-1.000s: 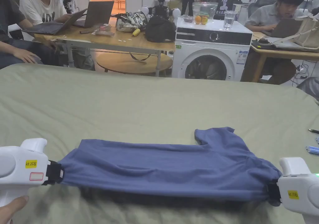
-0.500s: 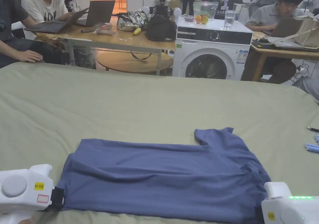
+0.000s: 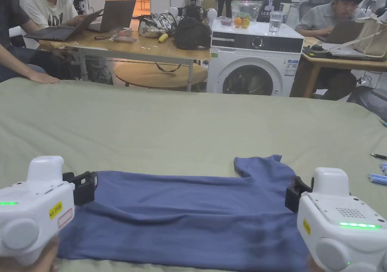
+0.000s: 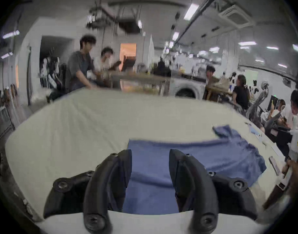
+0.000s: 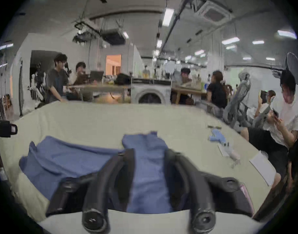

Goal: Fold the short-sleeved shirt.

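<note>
Near edge of the bed, head view: the blue shirt (image 3: 189,216) lies flat on the green sheet (image 3: 170,129), folded lengthwise, one short sleeve (image 3: 260,165) pointing toward the far edge.
Left gripper (image 3: 85,186), head view: over the shirt's left end, held in a white housing by a hand (image 3: 34,259) at the lower left corner.
Right gripper (image 3: 296,197), head view: over the shirt's right end, just beside the sleeve.
Left gripper (image 4: 150,155), left gripper view: jaws spread apart with a clear gap, blue cloth seen between them, nothing clamped.
Right gripper (image 5: 149,153), right gripper view: jaws likewise parted, shirt (image 5: 145,170) below, not pinched.
Right edge of the bed, right gripper view: small pale blue items (image 5: 216,136) and papers (image 5: 261,166) lie well apart from the shirt.
</note>
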